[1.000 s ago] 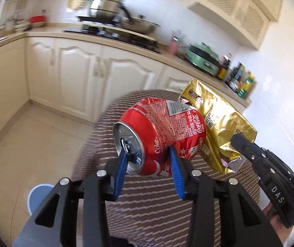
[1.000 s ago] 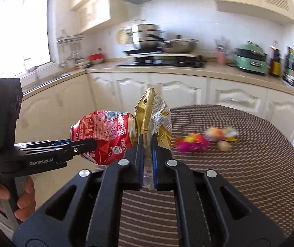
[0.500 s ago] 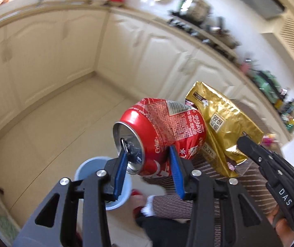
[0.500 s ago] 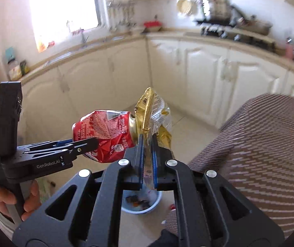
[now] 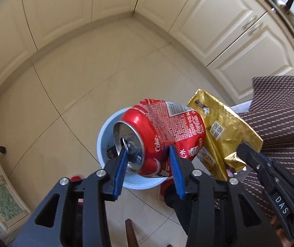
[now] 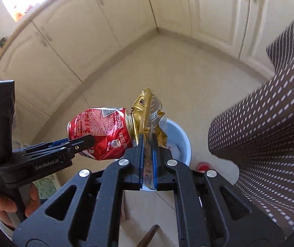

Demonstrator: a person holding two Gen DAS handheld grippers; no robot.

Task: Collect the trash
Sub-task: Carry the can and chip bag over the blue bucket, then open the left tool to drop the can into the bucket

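Note:
My left gripper is shut on a dented red cola can, its blue pads pressing the can's sides, opened top facing the camera. The can hangs right over a pale blue bin standing on the floor. My right gripper is shut on a crumpled gold snack bag, which sticks up between its fingers. In the right wrist view the can touches the bag's left side and the bin lies just behind the bag. In the left wrist view the bag hangs right of the can.
Cream cabinet doors wrap around a beige tiled floor. A brown dotted tablecloth hangs at the right edge. Something red lies on the floor beside the bin. A hand grips the left tool.
Both grippers swung away from the table and tilted down toward the floor, carrying the can and the bag. The blue bin now lies directly beneath them. Neither grip changed.

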